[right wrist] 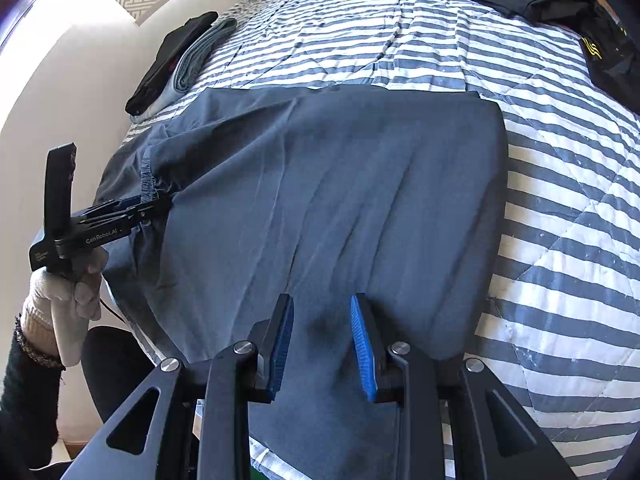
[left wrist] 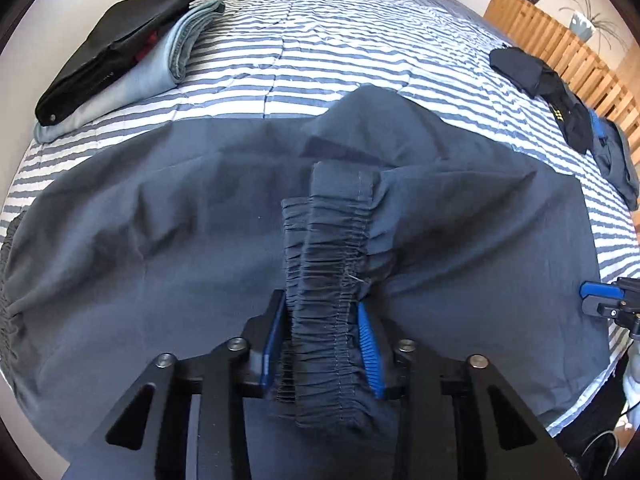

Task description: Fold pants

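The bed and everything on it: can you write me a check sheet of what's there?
Surface: striped quilt, wrinkly.
Job's things: blue-grey pants, spread flat, one part lifted.
Clutter: folded stack far left; dark clothes on the right.
Grippers: left gripper shut on the elastic cuff; right gripper, fingers apart over the pants, grip unclear.
Cables: thin cord, lower right of the left view.
Surroundings: slatted wooden cabinet, pots on top; white wall.
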A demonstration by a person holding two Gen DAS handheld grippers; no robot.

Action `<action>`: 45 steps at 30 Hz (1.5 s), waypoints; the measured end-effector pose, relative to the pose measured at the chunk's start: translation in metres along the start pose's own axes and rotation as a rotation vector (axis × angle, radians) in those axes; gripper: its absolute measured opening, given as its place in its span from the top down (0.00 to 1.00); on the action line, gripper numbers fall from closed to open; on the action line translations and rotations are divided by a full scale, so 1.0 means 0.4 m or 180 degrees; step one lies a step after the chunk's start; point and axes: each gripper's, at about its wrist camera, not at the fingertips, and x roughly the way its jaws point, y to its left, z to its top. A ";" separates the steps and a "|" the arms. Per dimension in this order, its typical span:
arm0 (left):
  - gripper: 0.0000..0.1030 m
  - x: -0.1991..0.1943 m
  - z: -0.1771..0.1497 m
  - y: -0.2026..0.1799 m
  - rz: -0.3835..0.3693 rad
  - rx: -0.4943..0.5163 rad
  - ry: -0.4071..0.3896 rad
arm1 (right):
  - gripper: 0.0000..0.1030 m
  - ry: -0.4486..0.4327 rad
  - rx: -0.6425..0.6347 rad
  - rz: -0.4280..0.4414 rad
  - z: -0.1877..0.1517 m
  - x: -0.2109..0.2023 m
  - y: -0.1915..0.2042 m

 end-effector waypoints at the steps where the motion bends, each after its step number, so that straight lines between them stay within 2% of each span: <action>1: 0.70 -0.012 -0.004 0.003 -0.0011 -0.0023 -0.0034 | 0.74 -0.0018 0.0020 -0.0009 -0.001 -0.006 -0.005; 3: 0.74 -0.045 -0.009 0.006 -0.0058 -0.0026 -0.0109 | 0.74 -0.0056 0.0058 -0.0024 -0.003 -0.020 -0.016; 8: 0.74 -0.140 -0.005 0.052 -0.0001 -0.0006 -0.0305 | 0.74 -0.0216 0.0122 -0.0088 -0.006 -0.073 -0.043; 13: 0.74 -0.198 -0.009 0.155 0.0376 -0.0103 -0.0394 | 0.74 -0.0289 0.0207 -0.0114 0.001 -0.097 -0.062; 20: 0.74 -0.193 -0.013 0.337 0.0753 -0.0372 -0.0287 | 0.74 -0.0179 0.0119 -0.0115 0.015 -0.055 -0.018; 25: 0.74 -0.175 -0.029 0.408 0.0715 -0.0504 -0.0238 | 0.74 -0.0097 -0.0079 -0.0111 0.027 -0.008 0.045; 31: 0.73 -0.140 -0.028 0.415 0.0737 -0.0423 -0.0142 | 0.74 -0.0056 -0.0402 -0.0139 0.025 0.035 0.126; 34: 0.67 -0.132 -0.021 0.420 0.0713 -0.0447 -0.0035 | 0.73 0.0057 -0.0540 -0.0259 0.022 0.069 0.145; 36: 0.56 -0.156 -0.020 0.421 0.0785 -0.0497 -0.0111 | 0.73 0.0109 -0.0617 -0.0359 0.017 0.088 0.144; 38: 0.55 -0.193 -0.022 0.407 0.0809 -0.0461 -0.0235 | 0.71 0.0128 -0.0686 -0.0467 0.018 0.087 0.142; 39: 0.55 -0.213 -0.024 0.391 0.0808 -0.0422 -0.0297 | 0.71 0.0139 -0.0674 -0.0490 0.019 0.082 0.136; 41: 0.55 -0.249 -0.031 0.328 0.0620 -0.0268 -0.0414 | 0.71 0.0085 -0.0608 -0.0500 0.023 0.058 0.122; 45: 0.55 -0.263 -0.051 0.151 0.0327 0.0241 -0.0430 | 0.71 -0.0065 -0.0493 -0.0161 0.013 -0.004 0.120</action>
